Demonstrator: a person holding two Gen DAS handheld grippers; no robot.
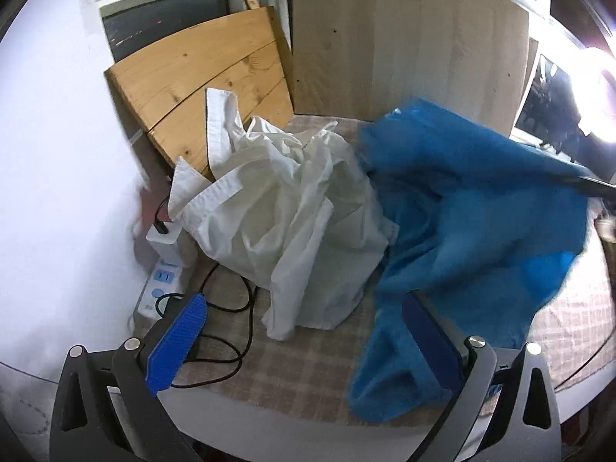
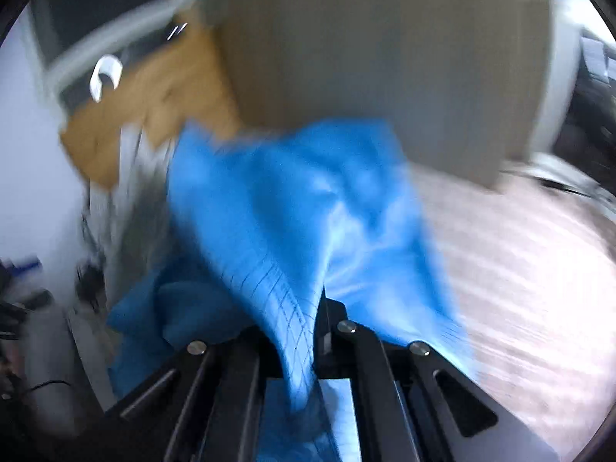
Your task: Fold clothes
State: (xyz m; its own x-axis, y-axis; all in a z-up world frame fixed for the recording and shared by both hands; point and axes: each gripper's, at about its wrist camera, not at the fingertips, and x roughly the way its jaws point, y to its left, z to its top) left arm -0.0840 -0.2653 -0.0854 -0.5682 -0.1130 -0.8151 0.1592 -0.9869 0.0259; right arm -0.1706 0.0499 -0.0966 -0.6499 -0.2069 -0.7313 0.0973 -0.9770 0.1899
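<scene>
Closest to the left wrist camera, the left gripper (image 1: 304, 331) holds its two blue-padded fingers (image 1: 179, 340) wide apart, nothing pinched between them; a fold of the blue garment (image 1: 462, 208) drapes over the right-hand finger, which shows only partly through the cloth. Between the fingers lies the checked cloth (image 1: 308, 358) that covers the table.

In the right wrist view, heavily blurred, the right gripper (image 2: 313, 308) has its jaws together on the blue garment (image 2: 292, 208) — the fabric bunches into a narrow neck right where the fingers meet and fans out above and to both sides. From the left view the same garment is lifted at its right end, stretched upward toward a dark bar at the frame edge, while its lower part trails down onto the table.

Just left of it, touching, sits a crumpled white garment (image 1: 292, 208) in a heap. Behind that leans a wooden board (image 1: 200, 88). A white power strip (image 1: 161, 288) lies by the wall at the left, with a black cable (image 1: 235, 300) looping across the cloth — near the left finger.
</scene>
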